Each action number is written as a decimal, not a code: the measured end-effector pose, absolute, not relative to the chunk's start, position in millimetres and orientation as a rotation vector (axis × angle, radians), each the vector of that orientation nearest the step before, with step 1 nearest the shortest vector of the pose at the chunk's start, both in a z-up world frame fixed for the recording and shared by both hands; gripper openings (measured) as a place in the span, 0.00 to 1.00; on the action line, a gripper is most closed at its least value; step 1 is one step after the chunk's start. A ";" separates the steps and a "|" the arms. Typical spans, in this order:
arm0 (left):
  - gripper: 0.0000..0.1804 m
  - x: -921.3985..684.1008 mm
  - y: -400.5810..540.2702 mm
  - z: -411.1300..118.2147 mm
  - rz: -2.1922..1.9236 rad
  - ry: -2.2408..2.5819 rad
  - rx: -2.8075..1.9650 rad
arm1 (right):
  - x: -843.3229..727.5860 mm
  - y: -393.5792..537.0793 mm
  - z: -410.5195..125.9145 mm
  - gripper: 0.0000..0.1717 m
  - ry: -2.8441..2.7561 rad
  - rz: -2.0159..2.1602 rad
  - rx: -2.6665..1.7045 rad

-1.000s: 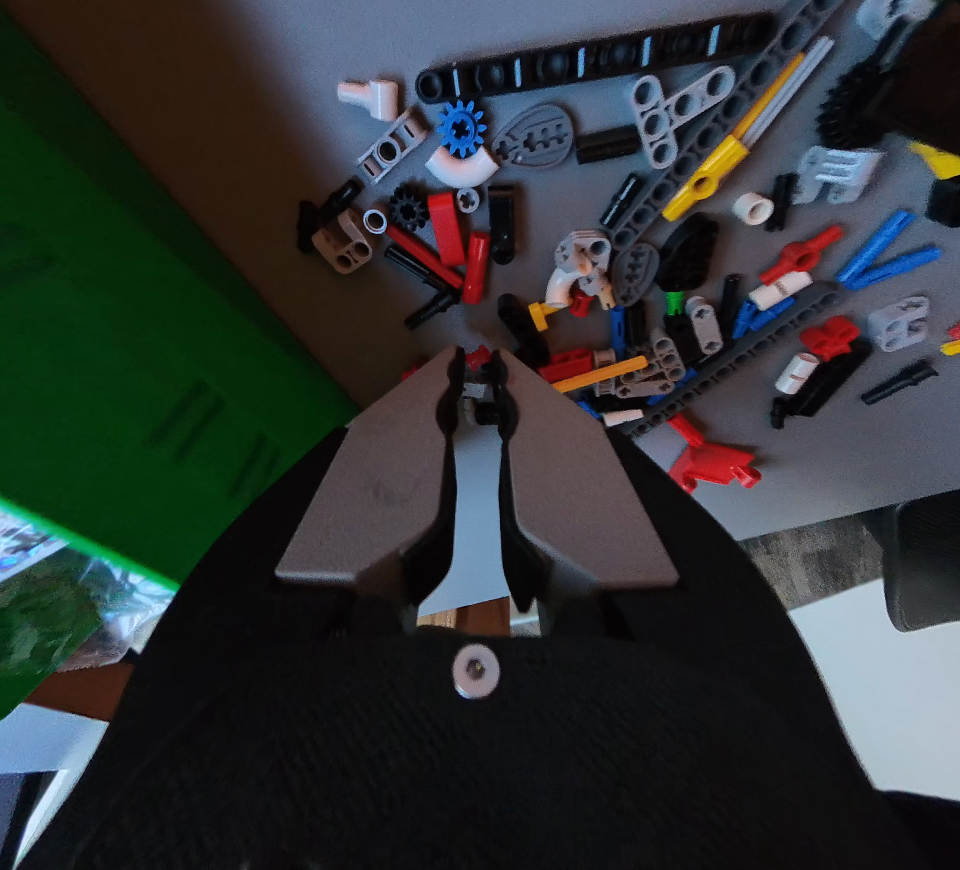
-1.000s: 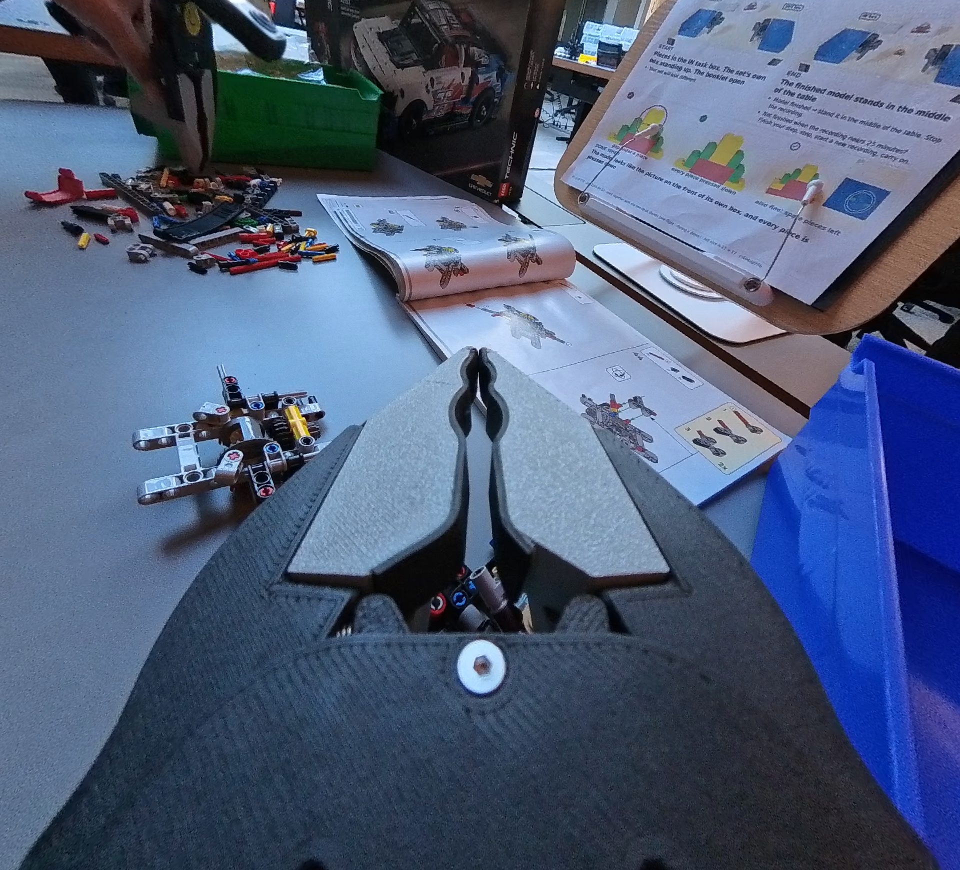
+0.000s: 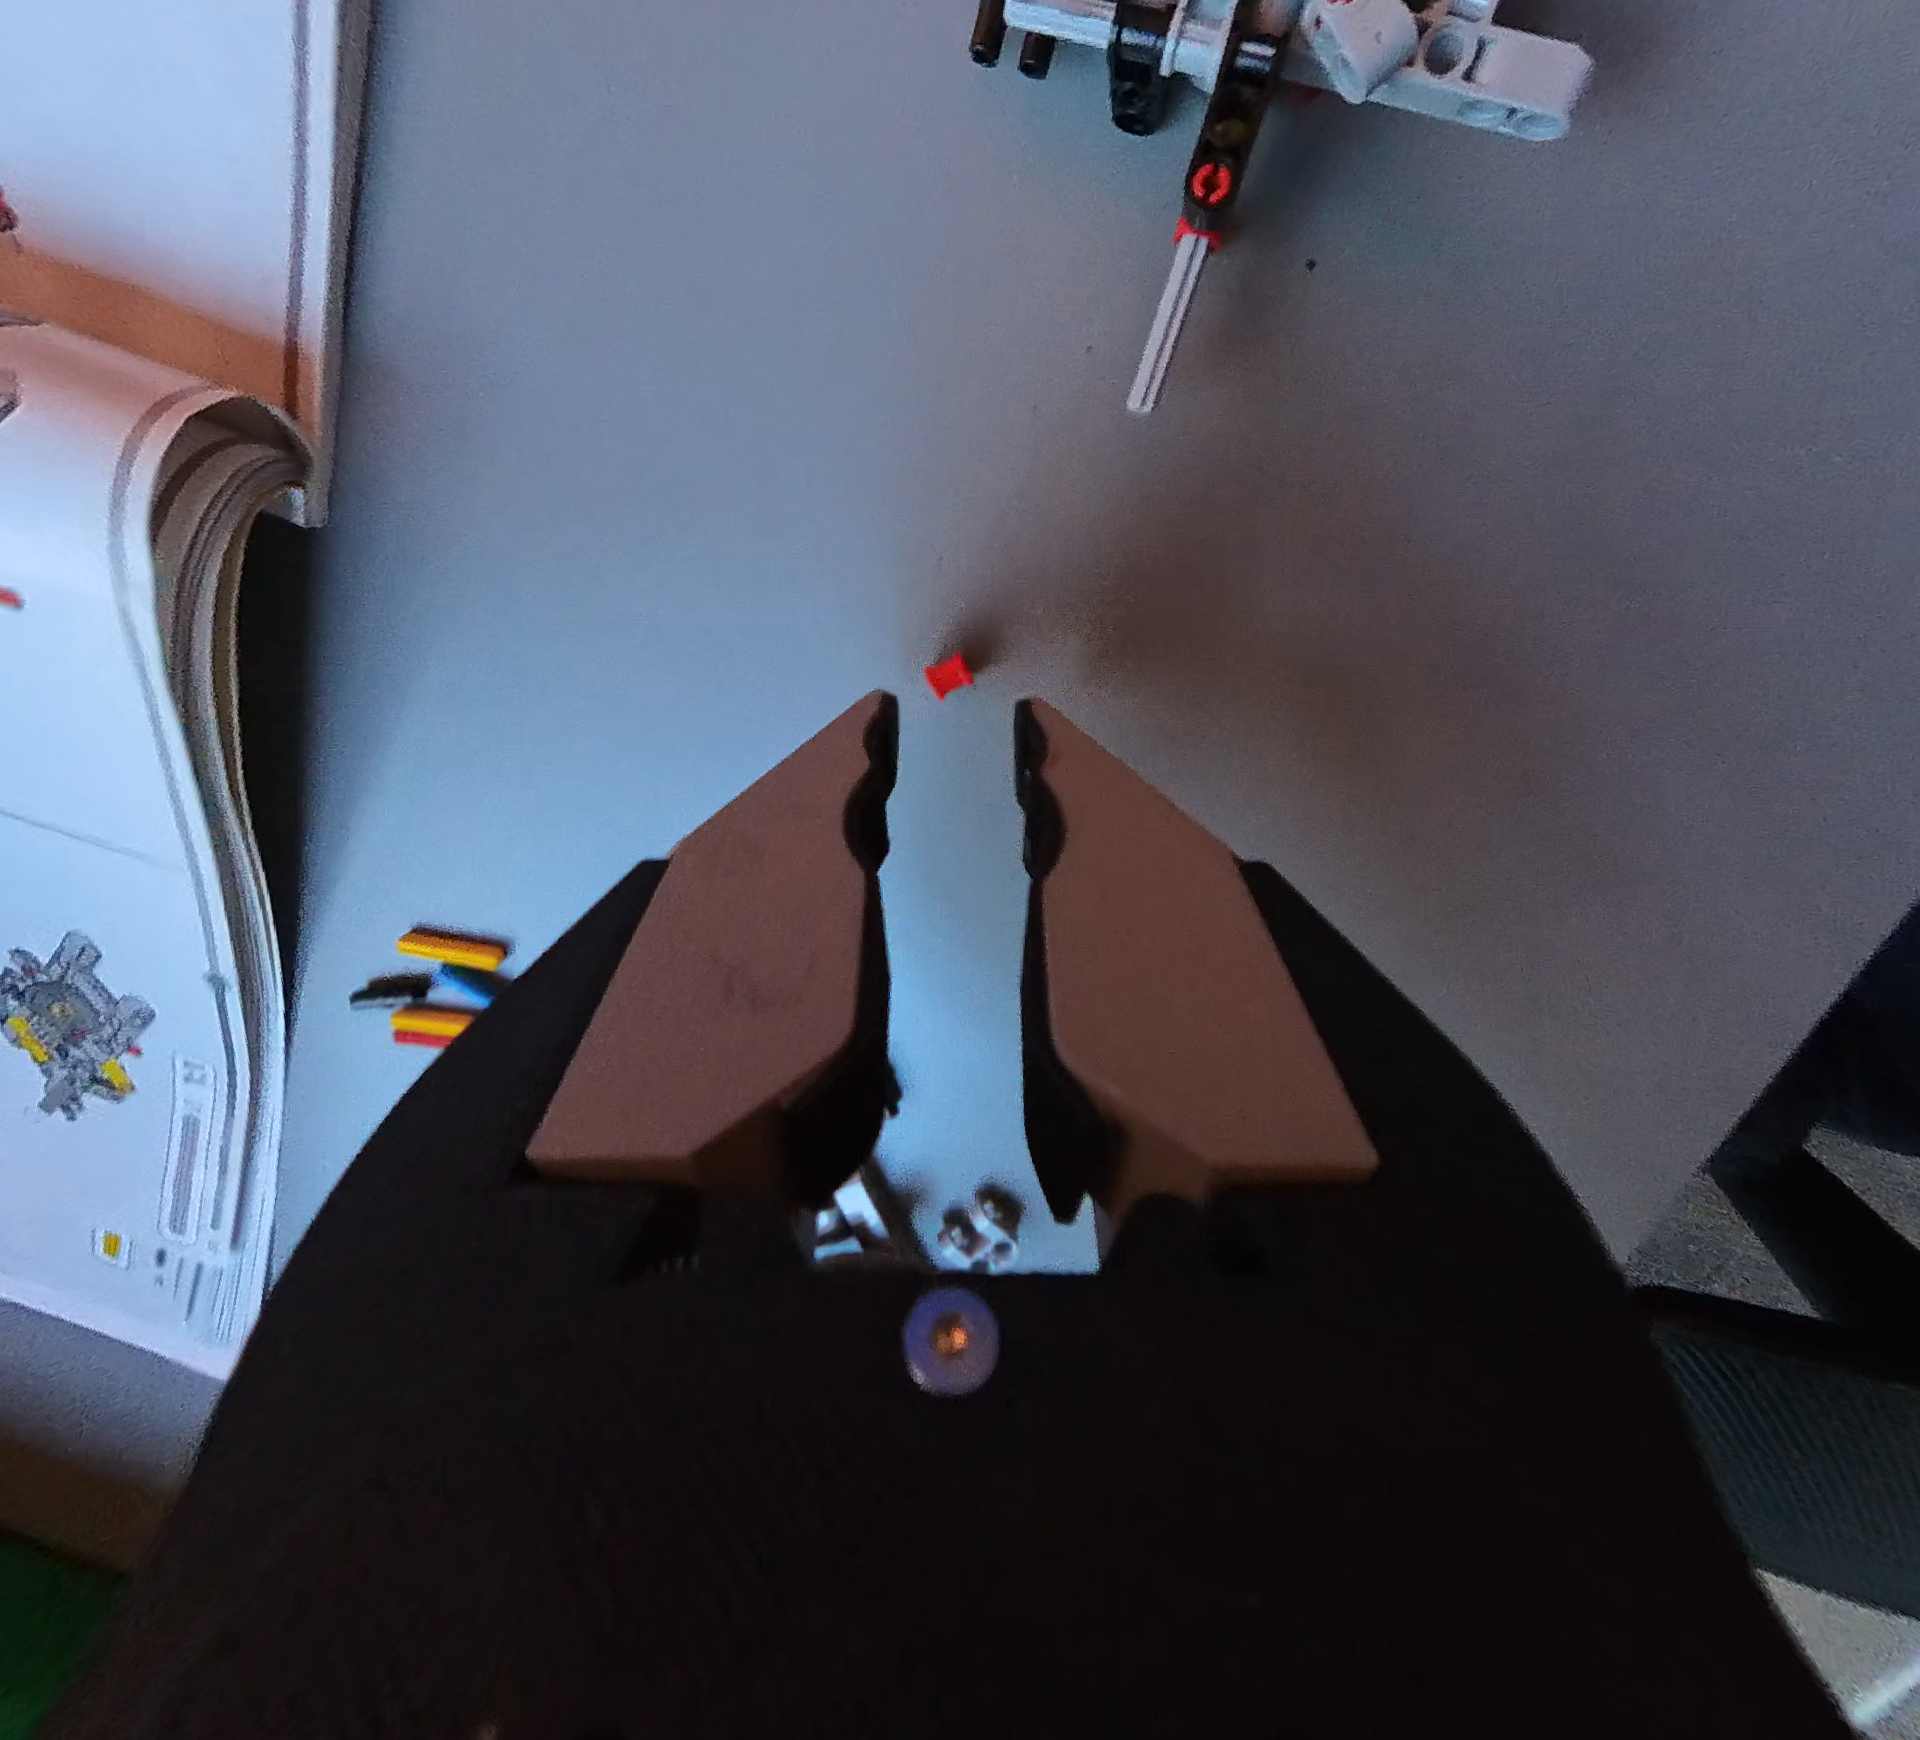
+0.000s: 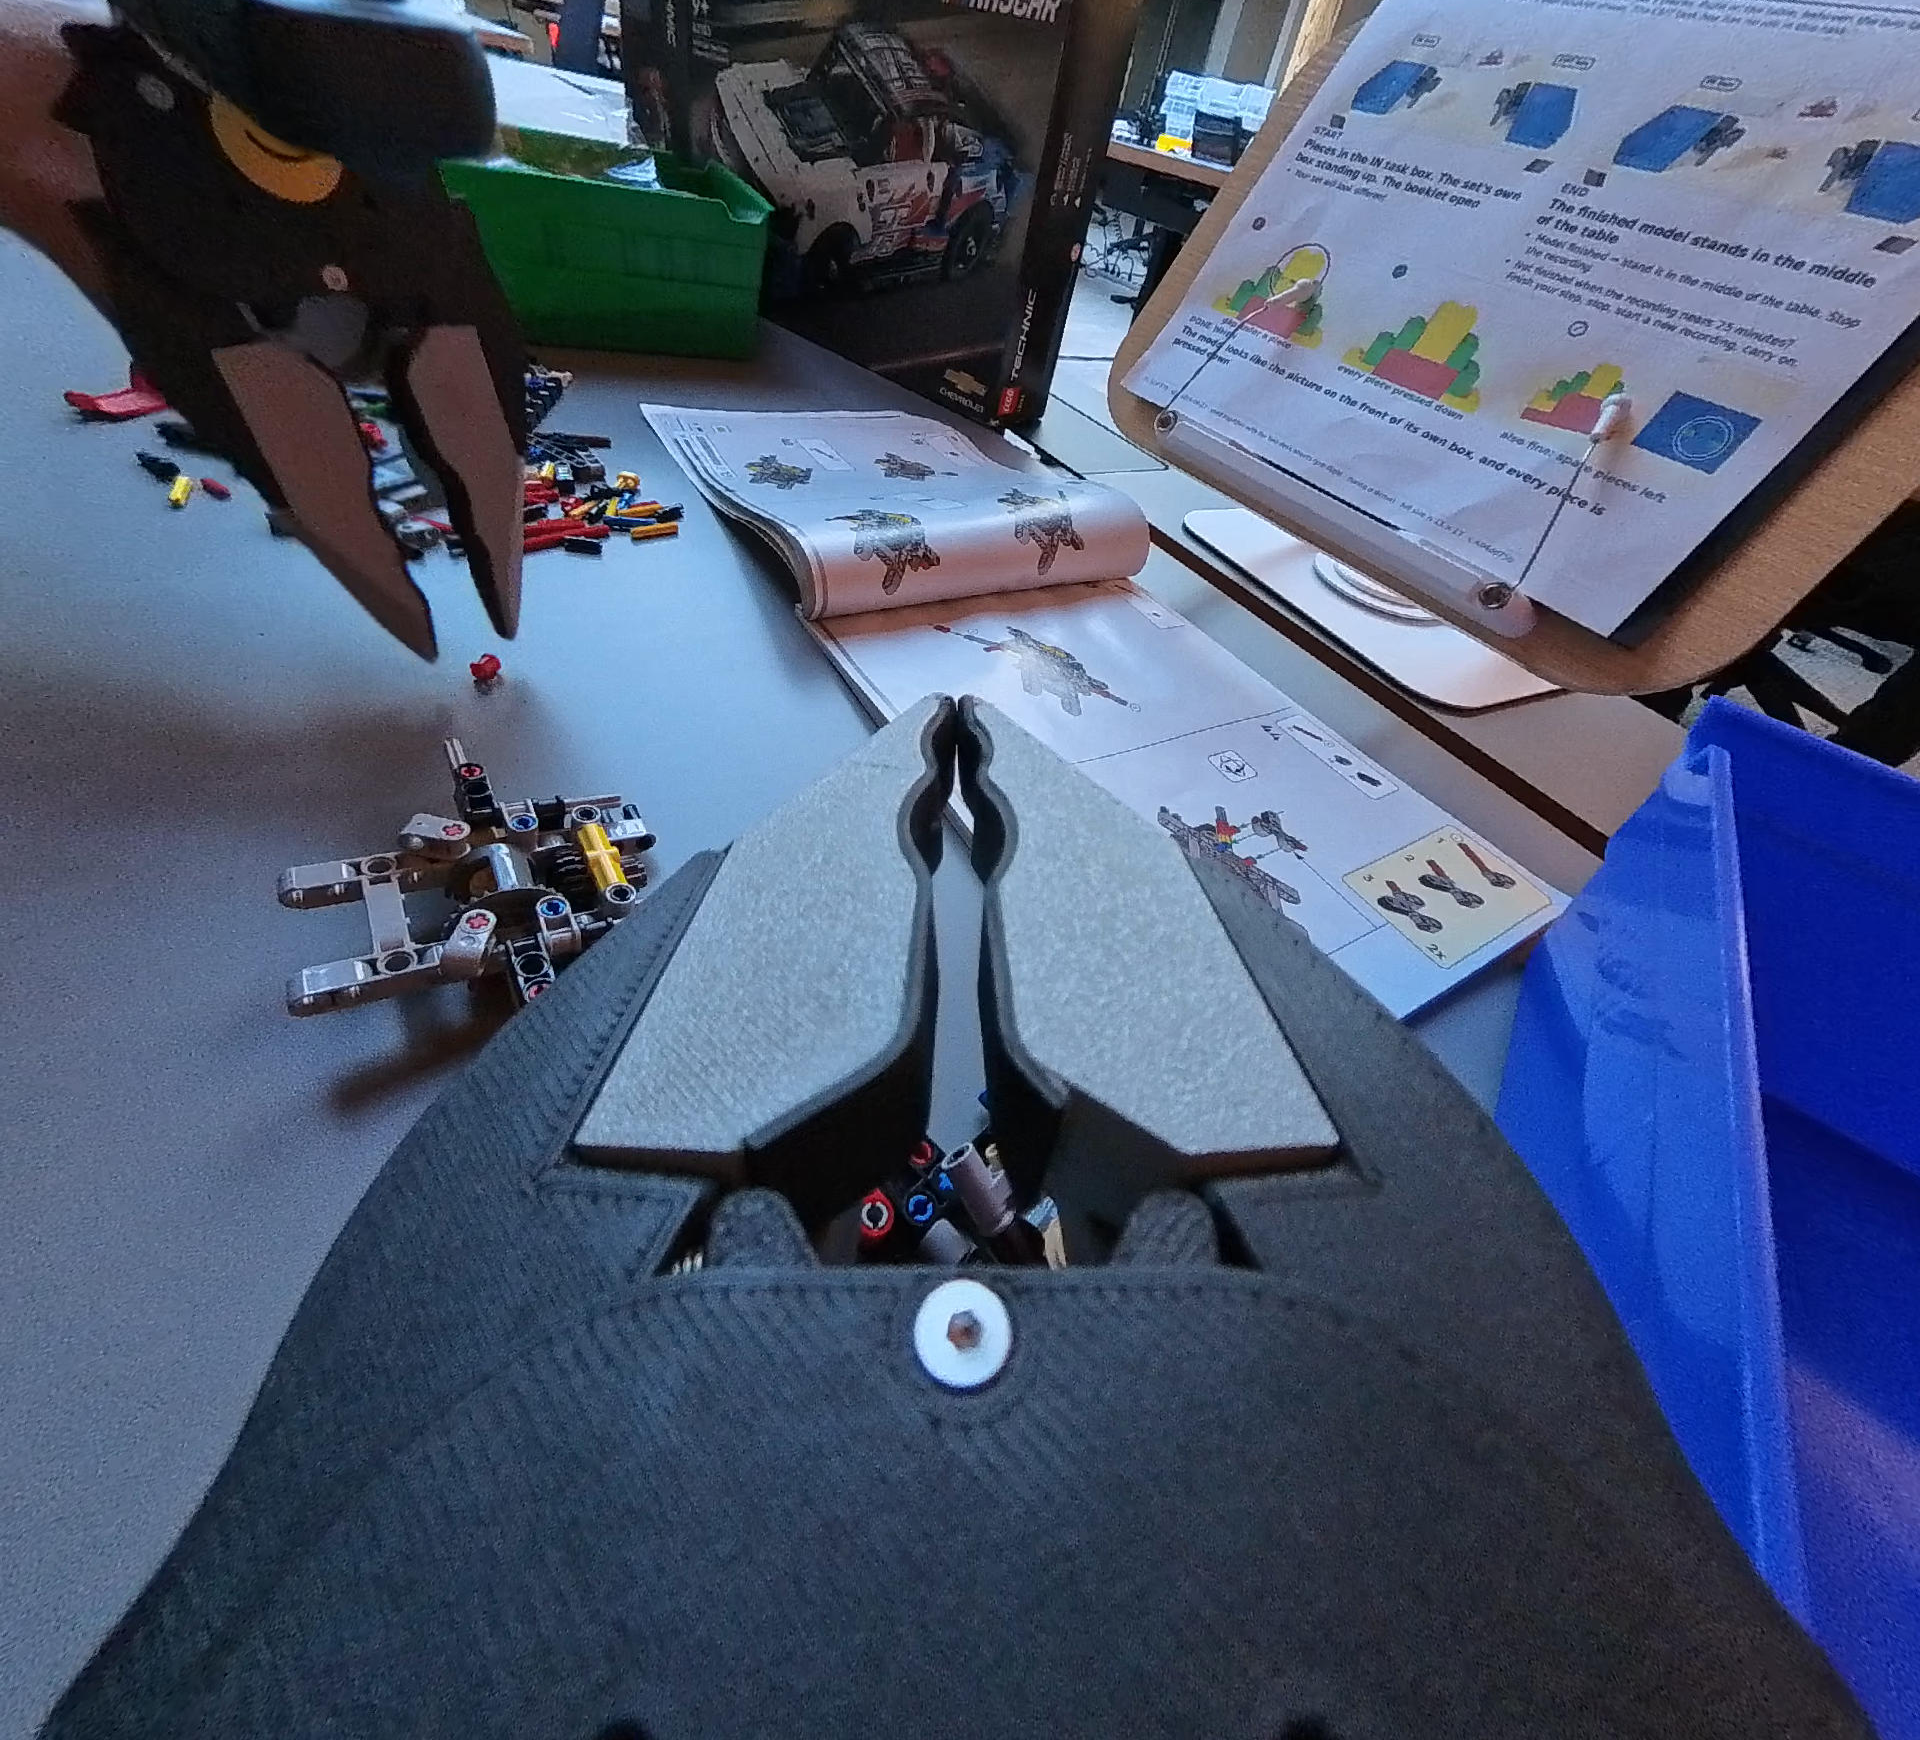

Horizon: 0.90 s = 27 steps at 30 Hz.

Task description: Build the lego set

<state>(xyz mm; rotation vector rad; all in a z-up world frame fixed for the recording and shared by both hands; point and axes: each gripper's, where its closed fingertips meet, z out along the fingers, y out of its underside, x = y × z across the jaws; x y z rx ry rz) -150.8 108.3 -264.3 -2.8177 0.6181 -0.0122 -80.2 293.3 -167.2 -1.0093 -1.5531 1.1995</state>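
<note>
Left wrist view:
Jaws of left gripper (image 3: 956, 714) parted a little, nothing between the brown fingers (image 3: 769, 911). Tiny red piece (image 3: 948, 676) lying on grey table (image 3: 644, 340), just past the tips, a bit nearer the left tip, not touching either one. Farther ahead and to the right, half-built grey model (image 3: 1351, 17) with a yellow bit, blue and red dots, and a thin grey rod (image 3: 1169, 329) sticking back toward the jaws. Off to the left, open booklet (image 3: 135, 755) with curled pages. Near the left finger's base, few small yellow, red, black and blue sticks (image 3: 442, 984).

Right wrist view:
Jaws of right gripper (image 4: 956, 714) shut tight, wavy black edges meeting, nothing pinched at the tips. Right past the tips, open booklet (image 4: 987, 641) flat on the table. To the left and lower, half-built grey model (image 4: 468, 880) sitting apart from the fingers. Farther left and ahead, left gripper (image 4: 468, 641) hanging above the table, tips pointing down and apart, with tiny red piece (image 4: 484, 668) on the table just below the tips, not touching. Behind that, heap of loose colourful pieces (image 4: 592, 506), then green bin (image 4: 623, 256) and big dark box with a car picture (image 4: 873, 163). To the right, tilted wooden stand with a printed sheet (image 4: 1538, 267). Close on the right, blue bin (image 4: 1745, 1067).
</note>
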 end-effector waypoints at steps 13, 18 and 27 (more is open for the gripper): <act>0.09 -290.9 0.9 -199.7 0.287 0.148 -2.915 | -78.5 293.9 -165.8 0.00 -1.548 1.208 -1.009; 0.11 -372.1 -96.4 -214.9 0.386 -0.277 -3.126 | -82.2 290.2 -169.8 0.00 -1.574 1.209 -1.009; 0.11 -406.5 -142.0 -260.6 0.357 -0.604 -3.254 | -79.9 291.7 -169.5 0.00 -1.562 1.197 -1.015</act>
